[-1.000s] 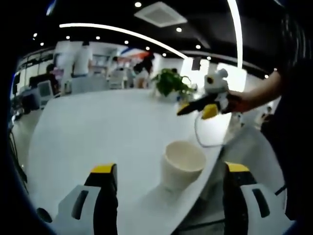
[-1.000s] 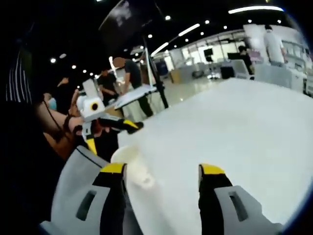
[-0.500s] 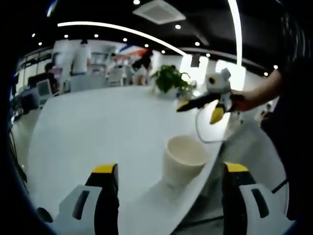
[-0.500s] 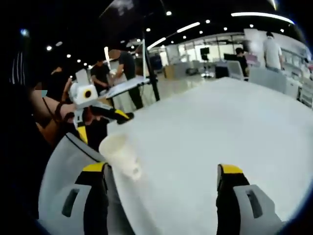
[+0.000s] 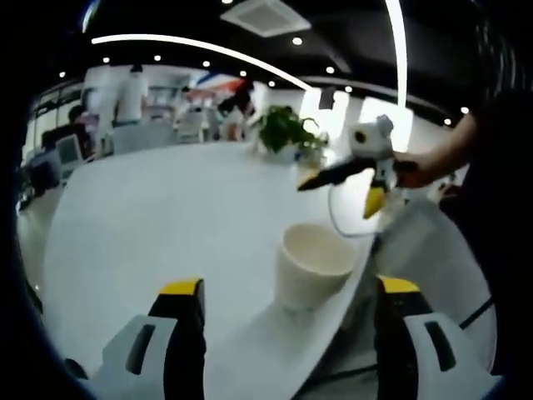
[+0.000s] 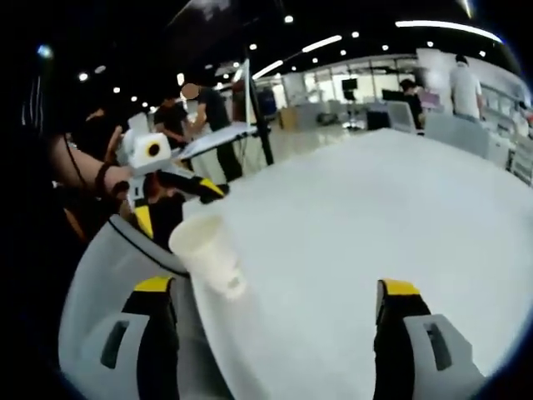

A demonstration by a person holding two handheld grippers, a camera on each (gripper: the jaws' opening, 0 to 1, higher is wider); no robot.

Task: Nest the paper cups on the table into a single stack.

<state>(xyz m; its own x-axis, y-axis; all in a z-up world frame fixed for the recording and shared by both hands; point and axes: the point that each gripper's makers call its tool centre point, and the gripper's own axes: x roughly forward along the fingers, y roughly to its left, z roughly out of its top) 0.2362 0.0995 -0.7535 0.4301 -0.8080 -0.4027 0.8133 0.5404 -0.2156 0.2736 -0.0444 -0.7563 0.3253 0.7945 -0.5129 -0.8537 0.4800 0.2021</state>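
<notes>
A white paper cup [image 5: 312, 265] stands upright on the white table [image 5: 166, 217], close to the table's near edge. In the left gripper view, my left gripper [image 5: 290, 287] is open, its yellow-tipped jaws wide apart just short of the cup. Beyond the cup and above the table edge, my right gripper [image 5: 341, 192] hangs open in a hand. In the right gripper view, the same cup [image 6: 208, 250] sits left of centre, ahead of the left jaw of my open right gripper [image 6: 276, 287]. Behind the cup there, my left gripper [image 6: 177, 206] is also open.
A potted green plant [image 5: 283, 133] stands at the table's far side. The table's curved edge [image 5: 358, 283] runs right beside the cup. Several people work around a stand [image 6: 254, 108] and desks in the background. The white tabletop [image 6: 400, 200] stretches wide beyond the cup.
My right gripper's jaws have spread wider apart and it has drawn back a little from the cup. The left gripper has stayed open and the cup stands where it was.
</notes>
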